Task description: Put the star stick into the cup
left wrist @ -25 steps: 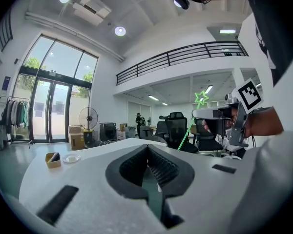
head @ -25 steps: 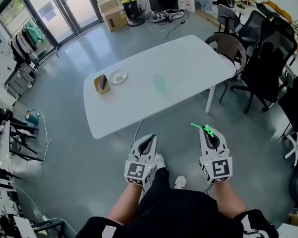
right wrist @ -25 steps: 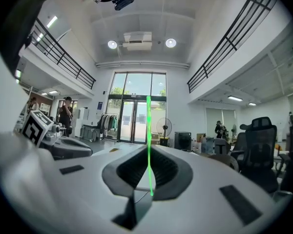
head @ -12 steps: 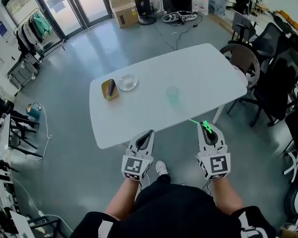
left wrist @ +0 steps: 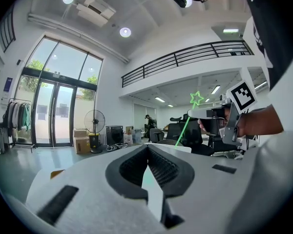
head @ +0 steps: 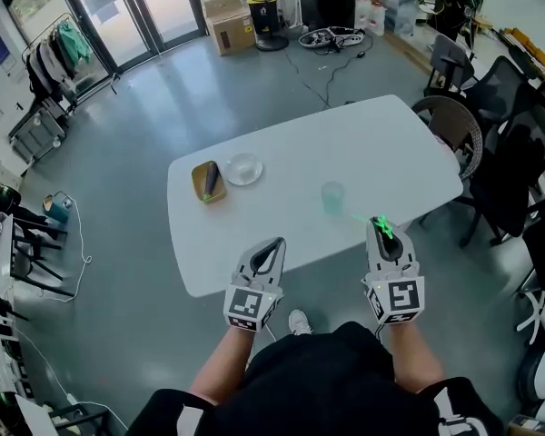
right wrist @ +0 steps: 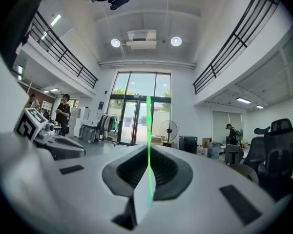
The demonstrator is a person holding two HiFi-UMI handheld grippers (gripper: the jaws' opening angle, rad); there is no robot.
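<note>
A thin green star stick (head: 374, 224) is pinched in my right gripper (head: 380, 222), which is shut on it. The stick's free end points left towards the table's near edge. In the right gripper view the stick (right wrist: 149, 130) rises straight up from between the closed jaws. The left gripper view shows its star (left wrist: 196, 98) off to the right. A pale green translucent cup (head: 332, 197) stands upright on the white table (head: 291, 153), just ahead and left of my right gripper. My left gripper (head: 274, 242) is shut and empty, hovering at the table's near edge.
A small white dish (head: 243, 168) and a yellow tray with a dark object (head: 208, 181) sit on the table's left half. A wicker chair (head: 454, 125) and black office chairs (head: 513, 153) crowd the right side. Boxes and a fan (head: 259, 7) stand far behind.
The table and cup have come nearer in the head view as the person walked up. Both grippers now reach the near edge. The grip on the stick is unchanged.
</note>
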